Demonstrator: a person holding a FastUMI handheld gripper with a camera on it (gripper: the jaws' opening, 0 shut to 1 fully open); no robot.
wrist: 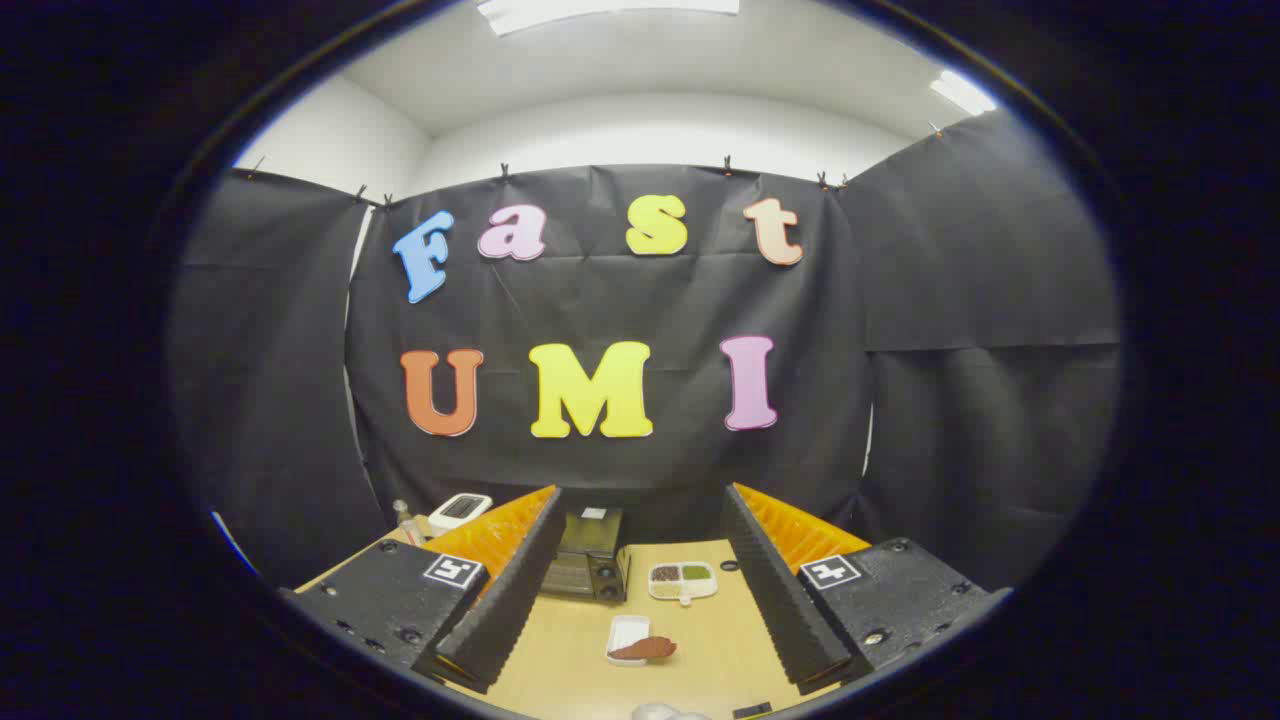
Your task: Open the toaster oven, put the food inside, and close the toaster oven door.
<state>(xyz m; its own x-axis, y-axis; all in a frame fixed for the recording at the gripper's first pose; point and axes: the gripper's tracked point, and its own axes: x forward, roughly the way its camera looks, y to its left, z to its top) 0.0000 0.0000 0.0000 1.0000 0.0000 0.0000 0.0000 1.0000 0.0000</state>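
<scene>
Tongs (640,590): held level above the bench (720,640), fingers wide apart, gripping nothing.
Toaster oven (585,560): beyond the fingers, door seemingly closed.
Food (645,649): on small tray (622,632), between the fingers.
Writing: none legible.

A small black toaster oven (588,560), door shut, stands lower centre; a reddish-brown food piece (645,649) lies below it on a white tray (626,632).

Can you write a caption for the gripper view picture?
Open hand-held gripper hovers above the table, toaster oven shut, food waiting on its small white tray.
</scene>
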